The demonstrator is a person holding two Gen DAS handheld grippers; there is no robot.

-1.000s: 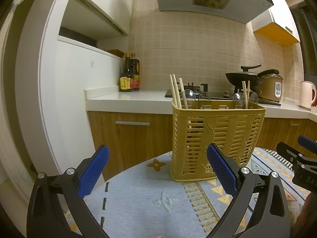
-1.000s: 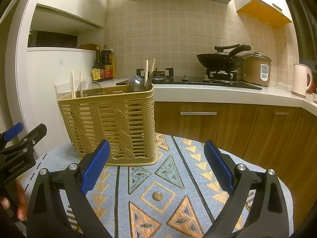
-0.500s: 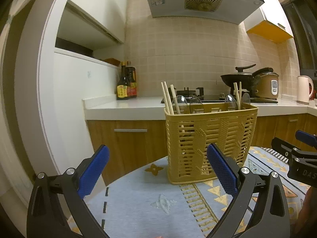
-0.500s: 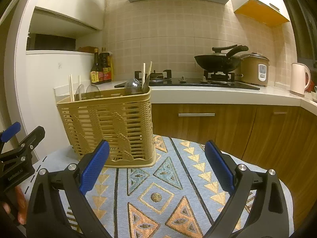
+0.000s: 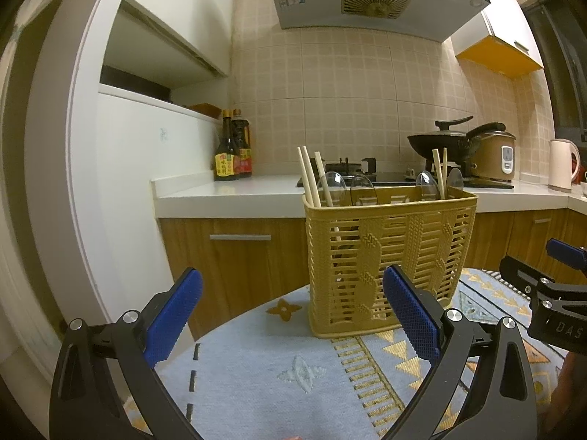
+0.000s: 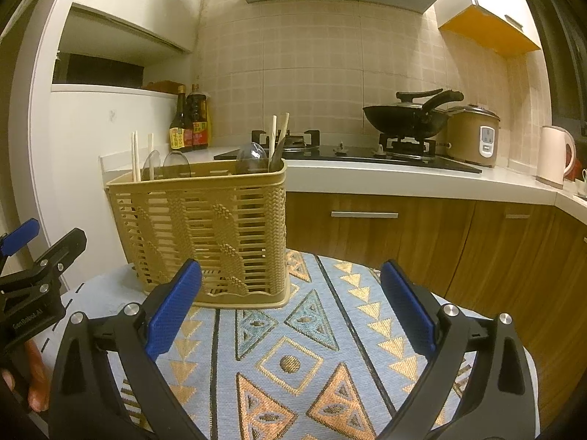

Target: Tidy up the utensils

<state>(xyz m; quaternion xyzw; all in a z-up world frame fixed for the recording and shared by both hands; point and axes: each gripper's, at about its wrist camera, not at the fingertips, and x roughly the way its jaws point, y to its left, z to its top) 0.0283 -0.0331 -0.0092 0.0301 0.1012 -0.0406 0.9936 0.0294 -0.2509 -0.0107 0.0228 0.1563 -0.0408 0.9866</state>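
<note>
Left wrist view: the yellow basket (image 5: 389, 260) of chopsticks (image 5: 308, 179) and spoons (image 5: 361, 190) stands upright near the worktop's (image 5: 256, 366) far edge, beyond both wide-open, empty left tongs (image 5: 293, 322) and right tongs (image 6: 290, 315).

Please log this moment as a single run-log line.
left gripper: open, empty | right gripper: open, empty | basket: upright on tablecloth | chopsticks, spoons: in basket
</note>
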